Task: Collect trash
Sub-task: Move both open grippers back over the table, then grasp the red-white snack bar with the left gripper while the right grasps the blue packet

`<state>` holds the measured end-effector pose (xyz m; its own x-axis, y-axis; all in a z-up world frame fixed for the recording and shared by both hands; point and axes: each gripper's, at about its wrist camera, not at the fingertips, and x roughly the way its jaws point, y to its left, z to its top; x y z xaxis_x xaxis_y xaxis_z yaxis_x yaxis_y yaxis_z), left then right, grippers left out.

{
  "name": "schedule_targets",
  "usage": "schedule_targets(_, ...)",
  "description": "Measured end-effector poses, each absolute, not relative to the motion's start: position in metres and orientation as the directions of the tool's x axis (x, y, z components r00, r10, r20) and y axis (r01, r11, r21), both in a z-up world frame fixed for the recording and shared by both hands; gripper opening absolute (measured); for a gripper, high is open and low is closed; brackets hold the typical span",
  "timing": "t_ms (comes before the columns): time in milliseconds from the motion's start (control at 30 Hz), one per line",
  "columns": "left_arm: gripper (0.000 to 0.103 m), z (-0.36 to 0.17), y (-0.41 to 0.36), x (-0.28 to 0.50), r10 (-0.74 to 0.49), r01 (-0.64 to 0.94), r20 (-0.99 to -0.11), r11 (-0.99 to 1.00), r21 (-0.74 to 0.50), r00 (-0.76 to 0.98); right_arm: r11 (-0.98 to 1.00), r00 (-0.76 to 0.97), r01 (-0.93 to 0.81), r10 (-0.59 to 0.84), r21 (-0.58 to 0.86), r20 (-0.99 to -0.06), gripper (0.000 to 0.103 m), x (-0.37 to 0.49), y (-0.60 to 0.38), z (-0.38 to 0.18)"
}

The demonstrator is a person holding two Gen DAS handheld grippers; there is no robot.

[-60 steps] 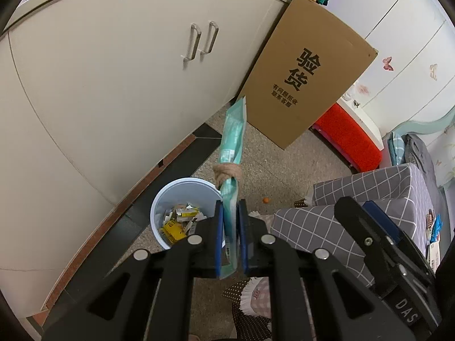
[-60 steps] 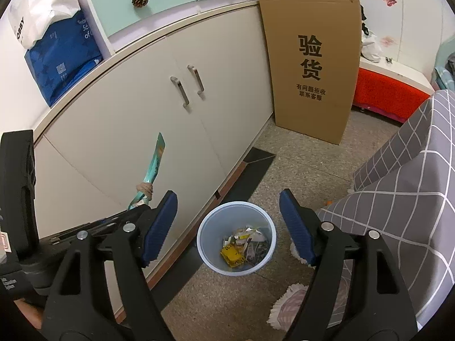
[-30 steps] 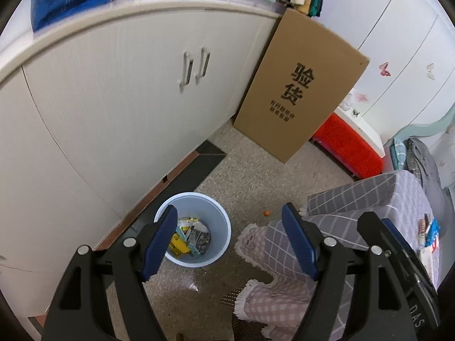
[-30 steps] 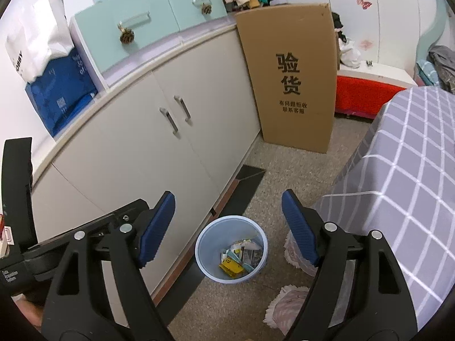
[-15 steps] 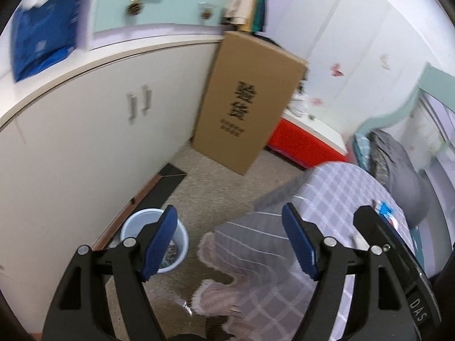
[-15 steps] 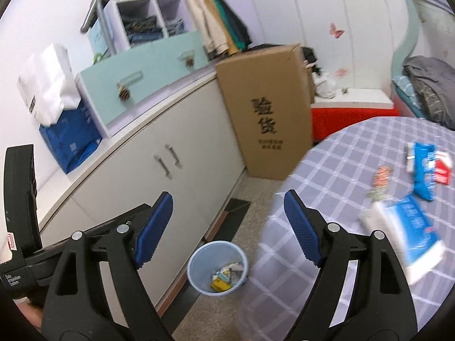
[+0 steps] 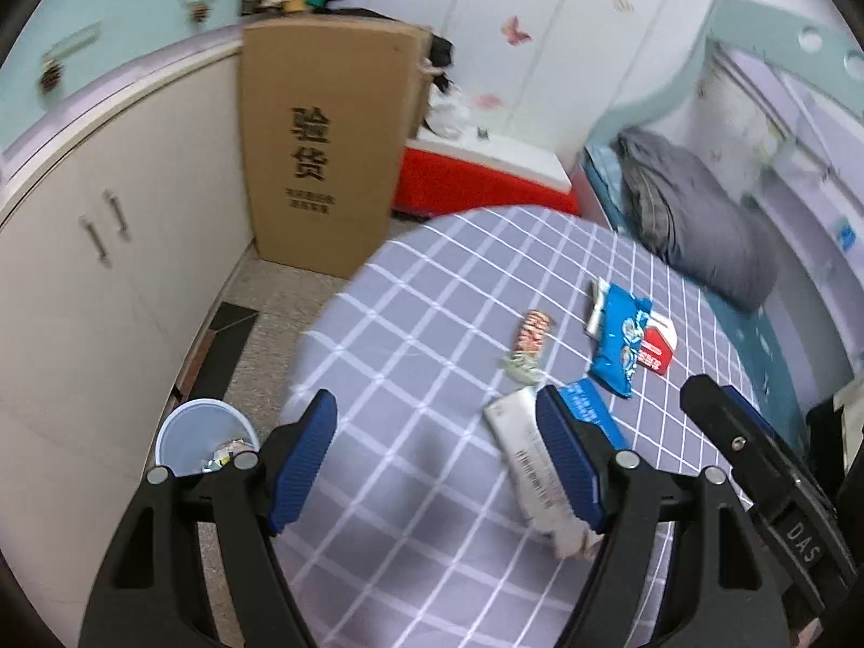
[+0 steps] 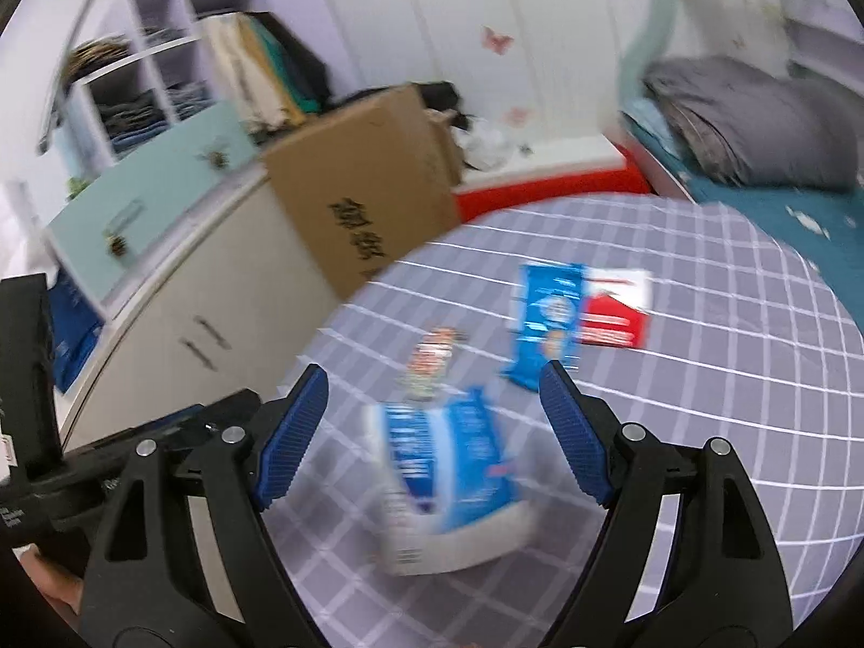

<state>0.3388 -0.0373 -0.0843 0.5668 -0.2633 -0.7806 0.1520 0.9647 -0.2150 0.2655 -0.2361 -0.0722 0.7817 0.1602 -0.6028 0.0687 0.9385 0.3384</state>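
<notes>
Two grippers of mine hang over the round table (image 7: 432,324) with its grey checked cloth. Against the pale cabinets stands a tall cardboard box (image 7: 324,162), and on the floor beside the table sits the blue trash bin (image 7: 178,443), with wrappers in it. My left gripper (image 7: 437,459) stands wide with nothing between its blue pads; my right gripper (image 8: 432,432) is wide and empty too. On the cloth lies the trash: a white and blue tissue pack (image 8: 448,464) just below my right gripper, a blue snack bag (image 7: 618,343) touching a red and white packet (image 7: 656,351), a striped orange wrapper (image 7: 532,332) and, smallest, a crumpled scrap (image 7: 521,367) at its near end.
</notes>
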Motion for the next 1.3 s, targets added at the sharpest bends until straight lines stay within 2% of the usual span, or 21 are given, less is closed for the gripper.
schedule_targets(133, 0.074, -0.095, -0.074, 0.358, -0.241, 0.195, -0.81, 0.968, -0.159, 0.535, 0.933, 0.74, 0.152, 0.111, 0.325, -0.664, 0.079, 0.281, -0.269, -0.094)
schedule_targets(333, 0.074, -0.115, -0.112, 0.387, -0.222, 0.259, -0.847, 0.96, -0.104, 0.484, 0.926, 0.711, 0.178, 0.113, 0.332, -0.695, 0.079, 0.3, -0.288, -0.11)
schedule_targets(500, 0.067, -0.131, -0.126, 0.405, -0.218, 0.284, -0.865, 0.954, -0.092, 0.452, 0.919, 0.696, 0.186, 0.126, 0.348, -0.707, 0.079, 0.313, -0.297, -0.12)
schedule_targets(633, 0.041, -0.147, -0.136, 0.417, -0.221, 0.309, -0.887, 0.946, -0.094, 0.406, 0.923, 0.673, 0.18, 0.137, 0.341, -0.726, 0.079, 0.326, -0.296, -0.128)
schedule_targets(700, 0.033, -0.149, -0.136, 0.419, -0.231, 0.314, -0.884, 0.944, -0.103, 0.407, 0.92, 0.659, 0.177, 0.153, 0.35, -0.736, 0.079, 0.333, -0.295, -0.132)
schedule_targets(733, 0.022, -0.15, -0.136, 0.42, -0.234, 0.319, -0.883, 0.942, -0.102, 0.408, 0.917, 0.651, 0.176, 0.164, 0.358, -0.741, 0.079, 0.336, -0.293, -0.134)
schedule_targets(800, 0.011, -0.149, -0.133, 0.421, -0.26, 0.315, -0.874, 0.94, -0.131, 0.41, 0.917, 0.643, 0.174, 0.17, 0.359, -0.747, 0.079, 0.341, -0.291, -0.136)
schedule_targets(933, 0.008, -0.145, -0.124, 0.422, -0.268, 0.29, -0.856, 0.946, -0.147, 0.441, 0.923, 0.625, 0.175, 0.165, 0.343, -0.763, 0.078, 0.352, -0.282, -0.139)
schedule_targets(1000, 0.007, -0.142, -0.117, 0.422, -0.273, 0.273, -0.848, 0.949, -0.159, 0.454, 0.931, 0.617, 0.179, 0.147, 0.319, -0.773, 0.072, 0.355, -0.278, -0.14)
schedule_targets(1067, 0.007, -0.14, -0.111, 0.422, -0.276, 0.26, -0.842, 0.951, -0.168, 0.463, 0.933, 0.603, 0.189, 0.137, 0.307, -0.786, 0.059, 0.36, -0.275, -0.144)
schedule_targets(1100, 0.007, -0.139, -0.106, 0.421, -0.275, 0.255, -0.84, 0.952, -0.17, 0.468, 0.936, 0.606, 0.191, 0.126, 0.297, -0.786, 0.057, 0.361, -0.274, -0.144)
schedule_targets(1133, 0.007, -0.138, -0.104, 0.42, -0.272, 0.25, -0.838, 0.953, -0.169, 0.473, 0.938, 0.602, 0.195, 0.116, 0.286, -0.79, 0.051, 0.363, -0.272, -0.144)
schedule_targets(1167, 0.007, -0.137, -0.1, 0.42, -0.27, 0.245, -0.836, 0.955, -0.168, 0.478, 0.94, 0.603, 0.198, 0.108, 0.279, -0.791, 0.038, 0.364, -0.271, -0.144)
schedule_targets(1300, 0.007, -0.131, -0.082, 0.413, -0.282, 0.234, -0.821, 0.954, -0.186, 0.496, 0.94, 0.62, 0.197, 0.102, 0.279, -0.778, 0.032, 0.359, -0.269, -0.141)
